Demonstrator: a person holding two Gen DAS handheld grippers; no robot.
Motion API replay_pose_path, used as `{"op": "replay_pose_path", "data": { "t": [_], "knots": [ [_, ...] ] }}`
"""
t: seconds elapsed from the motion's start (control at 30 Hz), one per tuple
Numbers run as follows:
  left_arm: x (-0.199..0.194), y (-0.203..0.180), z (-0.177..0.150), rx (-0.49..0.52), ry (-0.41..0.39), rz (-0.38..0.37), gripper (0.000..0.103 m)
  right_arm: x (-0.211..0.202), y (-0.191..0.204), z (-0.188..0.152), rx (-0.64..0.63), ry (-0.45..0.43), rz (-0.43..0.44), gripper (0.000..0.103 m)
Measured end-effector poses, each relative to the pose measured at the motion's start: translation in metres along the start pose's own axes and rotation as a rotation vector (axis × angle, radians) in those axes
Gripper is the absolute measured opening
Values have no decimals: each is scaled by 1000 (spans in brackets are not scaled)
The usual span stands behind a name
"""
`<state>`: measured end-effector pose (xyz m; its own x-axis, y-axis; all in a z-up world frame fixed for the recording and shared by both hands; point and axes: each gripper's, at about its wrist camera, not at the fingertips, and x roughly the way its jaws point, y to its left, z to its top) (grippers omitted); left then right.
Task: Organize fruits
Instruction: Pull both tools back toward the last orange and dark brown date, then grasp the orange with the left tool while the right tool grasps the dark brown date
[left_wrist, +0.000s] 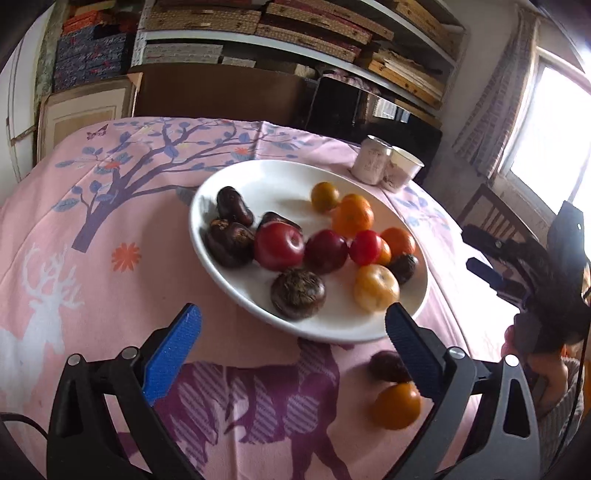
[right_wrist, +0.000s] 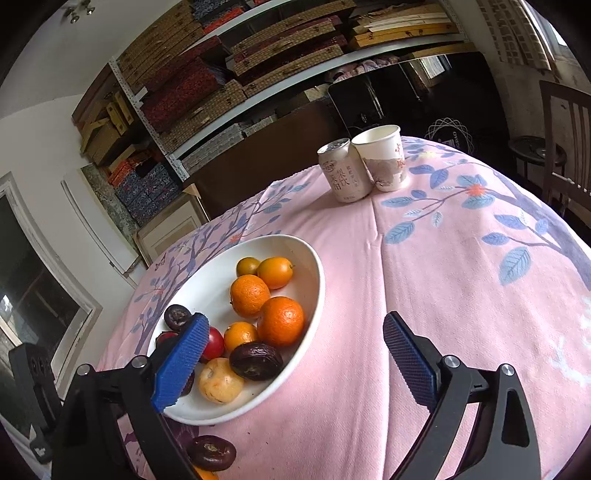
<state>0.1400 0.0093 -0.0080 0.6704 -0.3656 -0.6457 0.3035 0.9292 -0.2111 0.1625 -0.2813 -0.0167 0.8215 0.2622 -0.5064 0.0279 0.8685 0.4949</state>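
Observation:
A white oval plate (left_wrist: 229, 291) (right_wrist: 314, 295) on the pink tablecloth holds several fruits: oranges (left_wrist: 352, 216) (right_wrist: 280, 321), red fruits (left_wrist: 279, 245), and dark brown fruits (left_wrist: 298, 293) (right_wrist: 256, 360). One orange (left_wrist: 397, 406) and one dark fruit (left_wrist: 388, 365) (right_wrist: 211, 452) lie on the cloth beside the plate's near edge. My left gripper (left_wrist: 293, 325) is open and empty, just short of the plate. My right gripper (right_wrist: 295, 330) is open and empty, its left finger (right_wrist: 181, 363) over the plate's near side. The right gripper also shows at the right in the left wrist view (left_wrist: 487, 266).
A drink can (right_wrist: 343, 170) (left_wrist: 371, 164) and a paper cup (right_wrist: 382, 162) (left_wrist: 400, 168) stand together at the table's far side. Shelves of boxes (right_wrist: 221, 74) line the wall behind. A wooden chair (right_wrist: 565, 140) stands at the right.

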Motion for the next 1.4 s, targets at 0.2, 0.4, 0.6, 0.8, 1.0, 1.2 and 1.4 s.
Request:
{"op": "replay_pose_path", "data": {
  "t": [0.2, 0.4, 0.6, 0.8, 1.0, 1.2, 1.4],
  "knots": [
    [-7, -60, -35, 274, 12, 4, 98, -17, -31, -14, 152, 26, 39, 98],
    [0, -91, -53, 444, 36, 70, 98, -21, -41, -22, 206, 36, 47, 98],
    [23, -74, -48, 359, 158, 73, 98, -17, -32, -26, 175, 78, 49, 98],
    [29, -57, -45, 274, 200, 54, 98, -6, 2, -40, 4, 211, 123, 98],
    [24, -60, -51, 293, 209, 58, 98, 4, 46, -68, -197, 319, 174, 84],
    [23, -69, -56, 341, 213, 67, 98, 13, 59, -79, -236, 364, 197, 61],
    [24, -66, -48, 276, 197, -29, 98, 23, 69, -81, -231, 387, 231, 53]
  ]
}}
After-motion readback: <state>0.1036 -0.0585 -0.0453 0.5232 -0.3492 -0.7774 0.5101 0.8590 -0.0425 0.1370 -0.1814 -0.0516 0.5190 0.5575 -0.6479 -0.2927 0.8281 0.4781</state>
